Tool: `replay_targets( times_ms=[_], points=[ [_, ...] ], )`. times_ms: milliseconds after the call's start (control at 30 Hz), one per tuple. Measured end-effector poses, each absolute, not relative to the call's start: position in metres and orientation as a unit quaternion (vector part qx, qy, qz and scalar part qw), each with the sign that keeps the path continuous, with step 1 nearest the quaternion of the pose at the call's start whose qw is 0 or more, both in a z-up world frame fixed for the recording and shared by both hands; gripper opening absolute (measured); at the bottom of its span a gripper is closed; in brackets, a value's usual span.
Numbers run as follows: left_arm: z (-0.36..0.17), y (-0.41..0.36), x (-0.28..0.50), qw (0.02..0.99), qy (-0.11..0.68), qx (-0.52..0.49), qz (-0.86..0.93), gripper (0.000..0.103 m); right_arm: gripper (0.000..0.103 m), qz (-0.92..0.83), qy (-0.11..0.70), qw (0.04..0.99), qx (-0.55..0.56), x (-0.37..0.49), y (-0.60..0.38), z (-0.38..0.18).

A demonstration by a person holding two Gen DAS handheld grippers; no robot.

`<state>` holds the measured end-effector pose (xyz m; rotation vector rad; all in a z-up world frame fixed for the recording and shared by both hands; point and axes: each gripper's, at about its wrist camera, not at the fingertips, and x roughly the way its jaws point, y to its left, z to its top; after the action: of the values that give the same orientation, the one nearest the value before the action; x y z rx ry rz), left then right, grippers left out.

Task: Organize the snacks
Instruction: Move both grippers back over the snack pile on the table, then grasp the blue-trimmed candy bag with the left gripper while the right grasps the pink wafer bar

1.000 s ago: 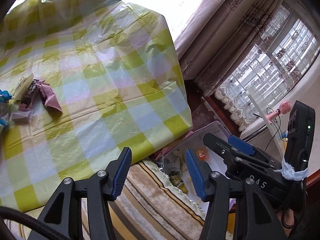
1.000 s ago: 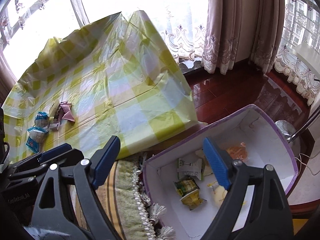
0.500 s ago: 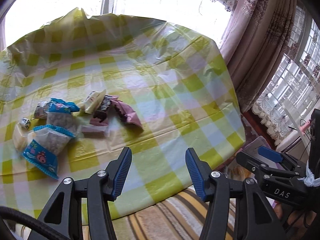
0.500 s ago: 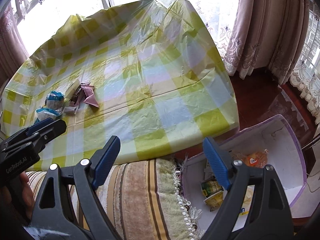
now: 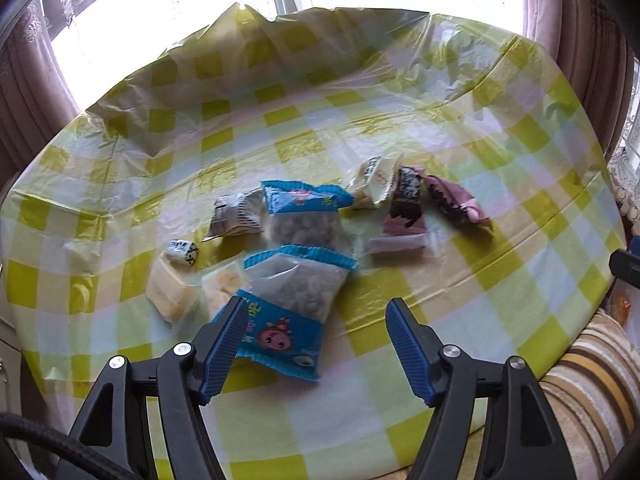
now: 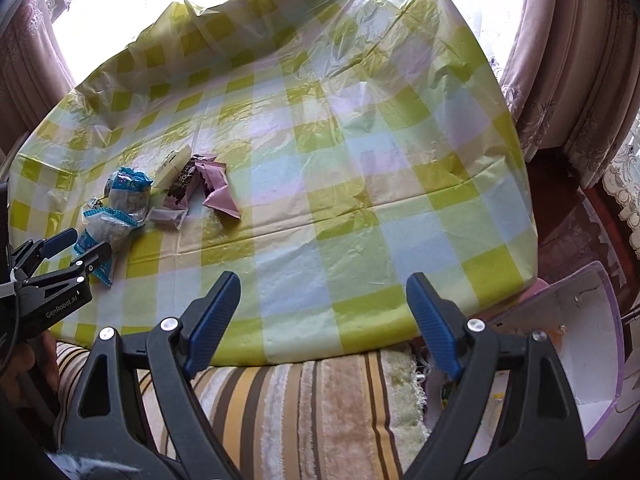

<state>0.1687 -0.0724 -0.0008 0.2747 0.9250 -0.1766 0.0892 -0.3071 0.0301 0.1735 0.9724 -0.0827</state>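
Each claw has 2 black arms, ribbed blue pads and silver screws.

Storage box cut off, contents hidden

Left gripper reached the snack pile, jaws opening.

The snack pile crowds the left of the tablecloth; its centre and right lie bare, while the box blocks the lower right.
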Motion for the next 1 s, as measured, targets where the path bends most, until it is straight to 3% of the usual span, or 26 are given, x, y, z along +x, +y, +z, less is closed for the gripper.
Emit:
replay_targets(
  times_ms=[100,400,467,667,933,1000],
  points=[
    [-0.010,-0.066,0.175,0.875,0.453,0.150,-0.081,0.078,0.087,-0.026,0.465,0.882,0.072,0.104,-0.293,0.029],
    [-0.026,-0.063,0.189,0.866,0.462,0.177,-0.076,0.077,0.087,0.000,0.473,0.880,0.049,0.150,-0.261,0.015],
    [-0.029,-0.062,0.191,0.864,0.466,0.170,-0.083,0.066,0.087,0.004,0.473,0.880,0.041,0.160,-0.255,0.012],
    [-0.027,-0.057,0.192,0.872,0.456,0.142,-0.103,0.054,0.087,0.011,0.485,0.874,0.016,0.189,-0.243,-0.003],
    [-0.014,-0.036,0.191,0.885,0.442,0.036,-0.144,0.049,0.087,-0.004,0.489,0.871,-0.043,0.215,-0.226,-0.017],
    [-0.011,-0.030,0.192,0.888,0.434,0.003,-0.151,0.049,0.083,-0.005,0.488,0.871,-0.054,0.218,-0.222,-0.019]
  ],
)
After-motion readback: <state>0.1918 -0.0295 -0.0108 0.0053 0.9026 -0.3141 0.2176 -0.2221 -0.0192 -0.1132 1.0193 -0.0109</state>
